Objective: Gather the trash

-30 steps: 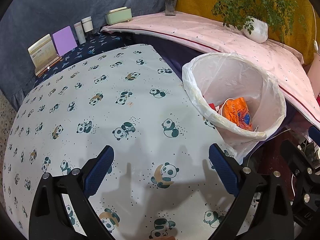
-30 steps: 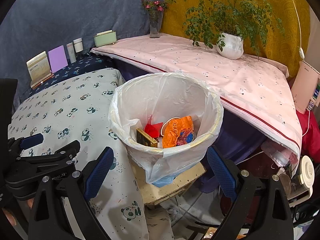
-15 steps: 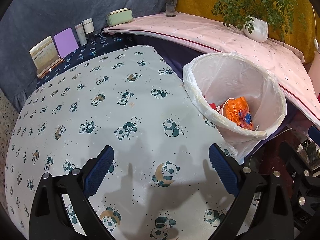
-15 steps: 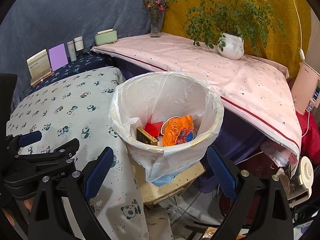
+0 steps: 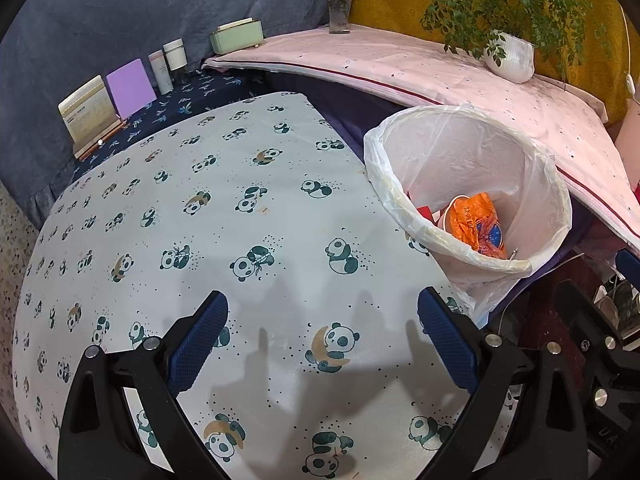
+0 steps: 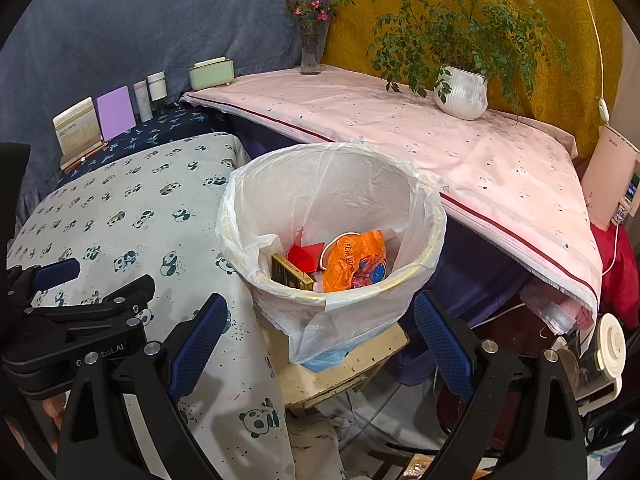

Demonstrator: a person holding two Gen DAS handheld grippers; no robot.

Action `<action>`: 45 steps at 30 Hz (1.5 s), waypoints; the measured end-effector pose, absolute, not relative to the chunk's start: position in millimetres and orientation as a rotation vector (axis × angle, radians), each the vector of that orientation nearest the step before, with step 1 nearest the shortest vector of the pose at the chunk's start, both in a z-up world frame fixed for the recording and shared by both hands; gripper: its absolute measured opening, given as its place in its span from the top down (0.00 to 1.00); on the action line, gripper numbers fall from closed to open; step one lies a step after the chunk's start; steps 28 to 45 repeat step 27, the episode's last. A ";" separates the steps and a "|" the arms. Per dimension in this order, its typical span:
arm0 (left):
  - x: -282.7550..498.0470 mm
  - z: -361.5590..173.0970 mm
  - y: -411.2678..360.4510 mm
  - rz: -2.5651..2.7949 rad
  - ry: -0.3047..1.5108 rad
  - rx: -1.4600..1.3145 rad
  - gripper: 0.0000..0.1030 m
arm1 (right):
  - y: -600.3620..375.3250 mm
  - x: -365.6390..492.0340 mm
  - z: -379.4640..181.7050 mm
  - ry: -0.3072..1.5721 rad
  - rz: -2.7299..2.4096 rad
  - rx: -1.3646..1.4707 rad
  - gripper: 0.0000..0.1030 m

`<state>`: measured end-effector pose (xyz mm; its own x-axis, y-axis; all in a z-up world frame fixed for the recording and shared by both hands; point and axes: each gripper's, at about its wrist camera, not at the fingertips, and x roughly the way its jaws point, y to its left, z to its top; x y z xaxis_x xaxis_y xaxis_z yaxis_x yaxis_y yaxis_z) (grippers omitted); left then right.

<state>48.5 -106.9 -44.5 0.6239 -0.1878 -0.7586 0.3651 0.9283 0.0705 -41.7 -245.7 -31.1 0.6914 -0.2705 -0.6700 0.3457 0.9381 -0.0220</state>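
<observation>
Hovering over the panda cloth (image 5: 248,184), the left gripper (image 5: 322,344) had its jaws spread wide, nothing between them. Right gripper (image 6: 320,344) hung near the bin (image 6: 430,216), jaws equally wide and empty. Bin stood just right of the cloth's edge, lined with a white bag. Inside lay the trash: orange wrapper (image 6: 352,260), red scrap (image 6: 304,254), gold box (image 6: 290,272).

Inside the trash bin (image 5: 472,184), the near rim hides most of the load in the left wrist view: only a sliver of the red wrapper (image 5: 424,213) peeks out, and the orange bag (image 6: 352,260) covers most of the cup beneath it; print on the bag and the dark box (image 6: 290,272) is too small to read
</observation>
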 end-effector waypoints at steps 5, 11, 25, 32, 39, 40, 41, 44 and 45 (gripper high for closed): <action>48.3 -44.2 -106.9 -0.321 0.839 0.229 0.11 | -245.7 -41.7 -31.0 0.730 -0.346 0.109 0.12; 48.2 -44.2 -107.2 -0.320 0.838 0.230 0.11 | -245.2 -41.8 -31.2 0.730 -0.345 0.108 0.12; 47.8 -43.2 -106.3 -0.330 0.829 0.225 0.11 | -248.7 -45.0 -34.5 0.731 -0.350 0.114 0.12; 48.4 -44.2 -105.5 -0.333 0.839 0.221 0.11 | -250.2 -46.3 -35.4 0.731 -0.352 0.116 0.12; 48.4 -44.2 -105.5 -0.333 0.839 0.221 0.11 | -250.2 -46.3 -35.4 0.731 -0.352 0.116 0.12; 48.4 -44.2 -105.5 -0.333 0.839 0.221 0.11 | -250.2 -46.3 -35.4 0.731 -0.352 0.116 0.12; 48.4 -44.2 -105.5 -0.333 0.839 0.221 0.11 | -250.2 -46.3 -35.4 0.731 -0.352 0.116 0.12; 48.4 -44.2 -105.5 -0.333 0.839 0.221 0.11 | -250.2 -46.3 -35.4 0.731 -0.352 0.116 0.12; 48.4 -44.2 -105.5 -0.333 0.839 0.221 0.11 | -250.2 -46.3 -35.4 0.731 -0.352 0.116 0.12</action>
